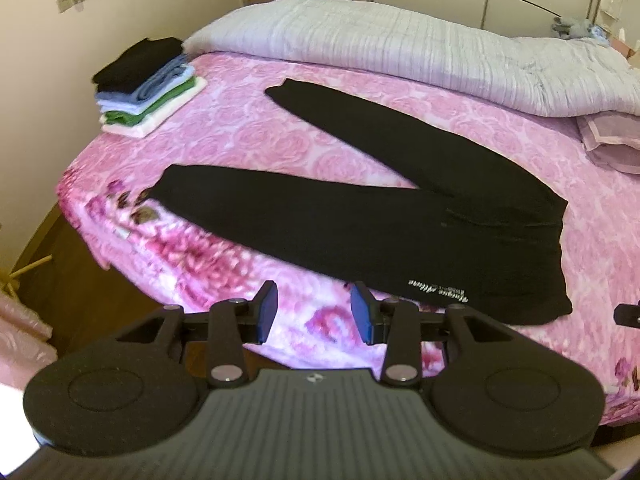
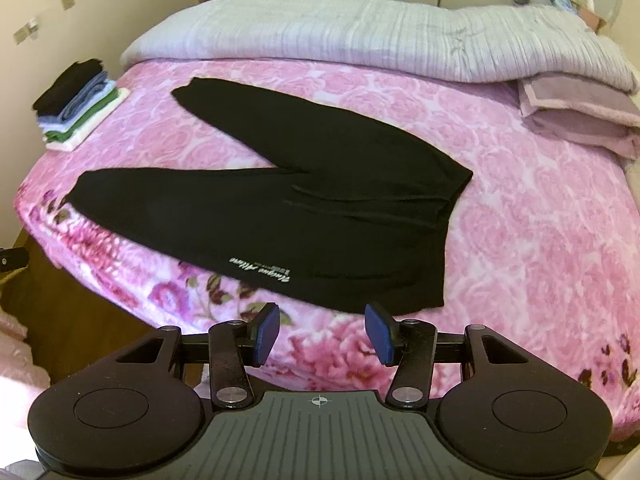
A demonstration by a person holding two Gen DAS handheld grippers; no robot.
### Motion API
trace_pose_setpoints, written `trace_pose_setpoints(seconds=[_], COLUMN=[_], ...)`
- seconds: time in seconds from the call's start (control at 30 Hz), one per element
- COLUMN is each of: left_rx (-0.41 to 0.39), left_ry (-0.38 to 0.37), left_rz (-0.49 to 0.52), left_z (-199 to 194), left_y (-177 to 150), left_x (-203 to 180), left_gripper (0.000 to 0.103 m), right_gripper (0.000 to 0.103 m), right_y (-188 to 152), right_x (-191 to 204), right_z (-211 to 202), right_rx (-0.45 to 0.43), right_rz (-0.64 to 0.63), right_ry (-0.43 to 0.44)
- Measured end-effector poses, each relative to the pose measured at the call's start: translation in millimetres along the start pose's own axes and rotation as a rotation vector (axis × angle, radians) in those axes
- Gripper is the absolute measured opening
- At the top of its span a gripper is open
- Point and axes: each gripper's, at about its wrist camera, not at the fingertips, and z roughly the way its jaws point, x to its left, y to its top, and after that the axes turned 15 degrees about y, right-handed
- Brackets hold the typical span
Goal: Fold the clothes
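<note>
Trousers (image 1: 360, 216), black, are laid flat on the pink floral bed (image 1: 248, 148), legs splayed in a V. At far left a stack of folded clothes (image 1: 148, 84) is noted, well apart. Leg cuffs point left; the waistband lies to the right, so the long axis runs left to right across both views. The left gripper (image 1: 314, 312) is seen with jaws apart and empty, just short of the near leg's hem-side edge. The right gripper (image 2: 322, 332) is likewise held with jaws apart, nothing between them, near the waistband's near corner and judged the closer to cloth. Contact cannot be confirmed; edges are blurred.
</note>
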Motion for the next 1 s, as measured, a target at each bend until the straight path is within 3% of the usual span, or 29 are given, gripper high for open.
trace_pose_setpoints(seconds=[0.17,0.37,0.6,0.77,1.0], left_rx=[-0.014,-0.061,-0.106,-0.111,-0.106], left_ry=[-0.063,-0.154,-0.265,-0.359,-0.456], left_rz=[0.054,0.155,0.324,0.46,0.579], left_z=[41.3,100.5,185.3,245.4,300.8], left_y=[42.1,118.7,206.7,238.4,248.7], left_x=[-1.5,13.7,23.5,-6.9,-71.3], left_gripper=[0.036,0.036,0.036,0.036,0.036], right_gripper=[0.051,0.051,0.051,0.051,0.051], right_y=[27.8,75.5,120.2,131.3,123.3], right_x=[-9.4,-20.8,-32.9,-29.7,-43.2], right_z=[16.7,47.5,78.2,112.4,164.1], right_rx=[-0.069,-0.161,-0.257,-0.282,-0.237], right_rz=[0.079,0.262,0.45,0.543,0.559], right_ry=[0.04,0.028,-0.074,-0.175,-0.278])
